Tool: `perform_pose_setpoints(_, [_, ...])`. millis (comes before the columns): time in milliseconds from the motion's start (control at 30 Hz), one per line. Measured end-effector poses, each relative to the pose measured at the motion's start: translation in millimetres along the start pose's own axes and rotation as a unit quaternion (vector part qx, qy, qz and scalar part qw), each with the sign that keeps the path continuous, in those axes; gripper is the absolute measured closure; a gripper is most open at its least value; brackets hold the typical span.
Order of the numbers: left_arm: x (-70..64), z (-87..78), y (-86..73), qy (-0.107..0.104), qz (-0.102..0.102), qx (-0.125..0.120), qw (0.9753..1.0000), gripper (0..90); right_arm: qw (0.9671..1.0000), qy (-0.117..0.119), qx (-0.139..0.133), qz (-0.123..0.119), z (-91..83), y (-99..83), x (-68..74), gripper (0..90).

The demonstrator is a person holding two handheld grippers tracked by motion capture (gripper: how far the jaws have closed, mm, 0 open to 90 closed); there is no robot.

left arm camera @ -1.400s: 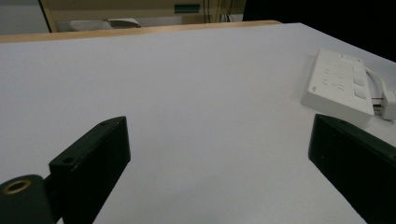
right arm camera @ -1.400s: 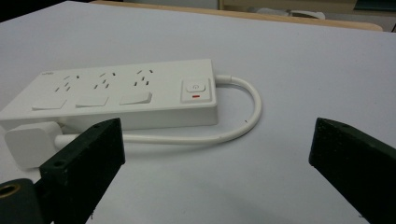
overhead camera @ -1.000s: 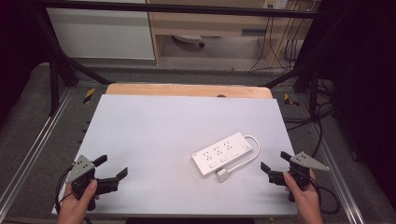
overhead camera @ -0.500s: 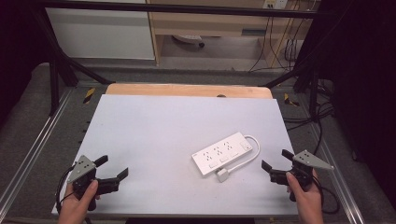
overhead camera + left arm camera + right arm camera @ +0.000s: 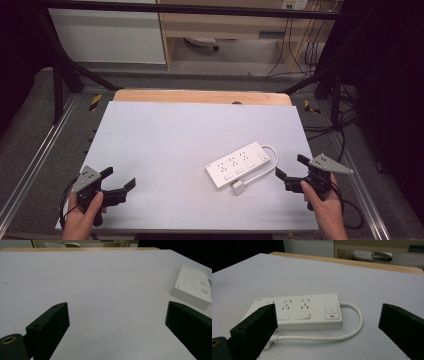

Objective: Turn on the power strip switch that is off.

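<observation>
A power strip [image 5: 239,164] lies on the tabletop [image 5: 165,140], right of centre; its cable [image 5: 265,167] loops to a plug [image 5: 238,188] just before it.

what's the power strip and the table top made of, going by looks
Power strip: apparently hard white plastic, smooth with a slight sheen and moulded edges. Its cable looks like a flexible white rubbery sheath, since it bends in a loop. Table top: matte pale grey sheet, maybe laminate; the bare strip along its far edge looks like wood.
</observation>
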State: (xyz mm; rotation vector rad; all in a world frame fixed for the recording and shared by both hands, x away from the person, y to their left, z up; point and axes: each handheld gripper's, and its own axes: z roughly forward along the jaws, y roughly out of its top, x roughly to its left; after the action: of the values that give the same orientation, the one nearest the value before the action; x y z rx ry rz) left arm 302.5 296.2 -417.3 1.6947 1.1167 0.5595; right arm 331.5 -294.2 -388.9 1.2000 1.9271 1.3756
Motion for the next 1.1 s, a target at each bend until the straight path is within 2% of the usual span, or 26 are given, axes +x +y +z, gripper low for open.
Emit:
perform_pose_setpoints(33, [-0.3, 0.3, 0.0, 0.001, 0.006, 0.001, 1.0, 5.5, 1.0, 0.0, -0.003, -0.002, -0.4, 1.6, 0.3, 2.6])
perform_pose_setpoints(433, [-2.9, 1.9, -0.7, -0.003, 0.018, 0.004, 0.9998, 5.5, 0.9998, 0.007, 0.005, -0.019, 6.9, 10.9, 4.9, 2.3])
perform_pose_setpoints(667, [-2.0, 1.7, -0.8, -0.002, 0.013, 0.003, 0.9999, 5.6, 0.9997, 0.012, 0.002, -0.021, 13.3, 15.0, 9.4, 2.3])
perform_pose_setpoints(1100, [-3.8, 3.2, -1.2, -0.007, 0.019, 0.008, 0.9998, 5.5, 0.9993, 0.024, 0.011, -0.027, 20.7, 22.1, 15.4, 2.4])
